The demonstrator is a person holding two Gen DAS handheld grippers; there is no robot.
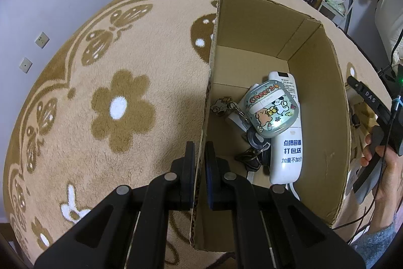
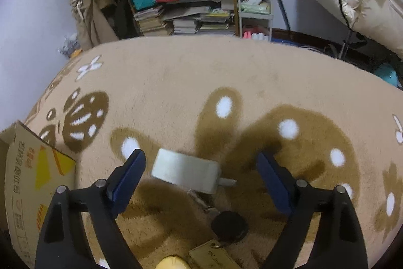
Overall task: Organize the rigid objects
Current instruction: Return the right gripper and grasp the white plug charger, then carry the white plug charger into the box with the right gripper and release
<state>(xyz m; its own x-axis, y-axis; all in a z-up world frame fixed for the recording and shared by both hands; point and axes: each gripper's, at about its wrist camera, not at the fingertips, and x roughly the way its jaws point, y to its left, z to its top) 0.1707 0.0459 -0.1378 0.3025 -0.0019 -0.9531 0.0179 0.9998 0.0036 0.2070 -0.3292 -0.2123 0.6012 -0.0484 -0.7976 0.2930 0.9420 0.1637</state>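
Between my right jaws [image 2: 201,175], which are standing wide and gripping nothing, a tape roll [image 2: 185,172] is lying on the rug [image 2: 176,82], with a black fob [image 2: 229,225] and a brass tag [image 2: 210,255] nearer me; all three are still waiting. My left jaws [image 1: 200,168] are pinching the box [image 1: 314,97] wall, steadying it. Inside, a remote [image 1: 287,133], an earbud case [image 1: 269,112] and keys [image 1: 252,155] are already lying packed. I am angling both hands steeply downward.

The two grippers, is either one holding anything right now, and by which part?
The left gripper is clamped on the cardboard box, by its near side wall's top edge. The right gripper holds nothing; its jaws stand open around a tape roll.
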